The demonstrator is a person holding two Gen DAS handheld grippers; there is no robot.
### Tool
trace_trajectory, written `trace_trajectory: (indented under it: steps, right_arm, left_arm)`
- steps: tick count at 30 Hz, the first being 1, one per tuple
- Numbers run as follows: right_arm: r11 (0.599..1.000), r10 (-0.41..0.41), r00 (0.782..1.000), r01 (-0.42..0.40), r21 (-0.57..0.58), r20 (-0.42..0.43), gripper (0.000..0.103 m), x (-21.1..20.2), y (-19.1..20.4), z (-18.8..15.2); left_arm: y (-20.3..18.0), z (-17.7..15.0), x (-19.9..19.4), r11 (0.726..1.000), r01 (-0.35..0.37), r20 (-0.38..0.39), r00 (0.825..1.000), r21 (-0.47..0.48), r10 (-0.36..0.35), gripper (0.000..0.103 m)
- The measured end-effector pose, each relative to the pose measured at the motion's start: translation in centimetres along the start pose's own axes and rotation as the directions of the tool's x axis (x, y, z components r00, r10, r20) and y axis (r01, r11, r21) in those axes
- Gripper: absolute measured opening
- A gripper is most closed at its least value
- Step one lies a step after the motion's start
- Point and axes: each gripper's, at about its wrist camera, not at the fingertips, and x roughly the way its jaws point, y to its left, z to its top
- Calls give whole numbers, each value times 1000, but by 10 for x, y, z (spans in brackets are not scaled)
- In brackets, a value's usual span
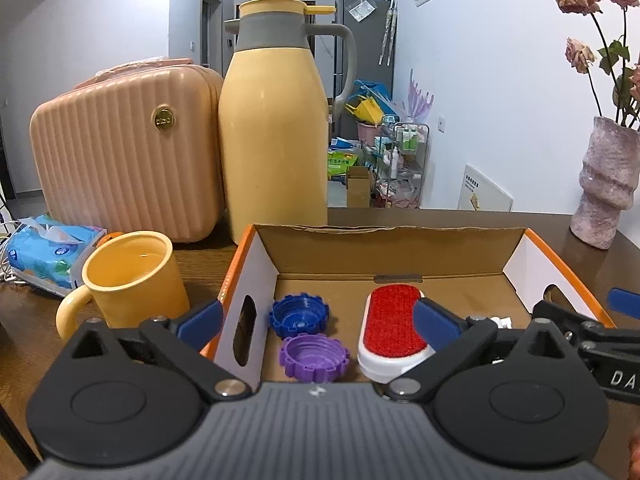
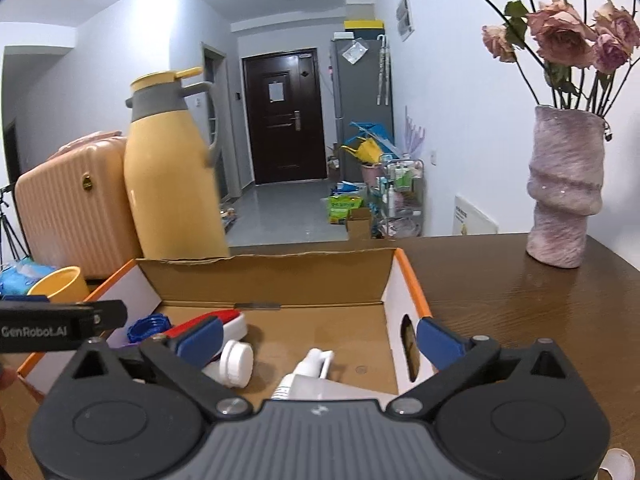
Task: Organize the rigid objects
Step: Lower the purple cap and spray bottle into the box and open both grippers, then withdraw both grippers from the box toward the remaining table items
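An open cardboard box with an orange rim stands on the wooden table. In it lie a blue ribbed cap, a purple ribbed cap and a red-faced white lint brush. The right wrist view also shows a white round bottle and a white tube on the box floor. My left gripper is open over the box's left end, one finger outside the left wall, the other over the brush. My right gripper is open above the tube, straddling the box's right wall. Neither holds anything.
Behind the box stand a yellow thermos jug and a pink ribbed case. A yellow mug and a tissue pack sit left of the box. A pink vase with dried roses stands at the right on the table.
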Motion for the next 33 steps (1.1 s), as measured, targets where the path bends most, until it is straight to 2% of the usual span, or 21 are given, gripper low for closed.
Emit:
trace_trajectory:
  steps: [8,17,33]
  right_arm:
    - [1000,-3,1000,3,-3,2,103,-6,-1,3]
    - [1000,8,999,-8,-14,41,103,-36,-5,6]
    - [997,34,991,-24,-76,128,103,-132,4,-10]
  left_arm:
    - [5,3,-9,1000,4,18,1000,-22,-4,103]
    - [12,6,-39,999,17,73,997,-36,-14,103]
    - [42,-15,-122,998,34,120,992,-58,-27,103]
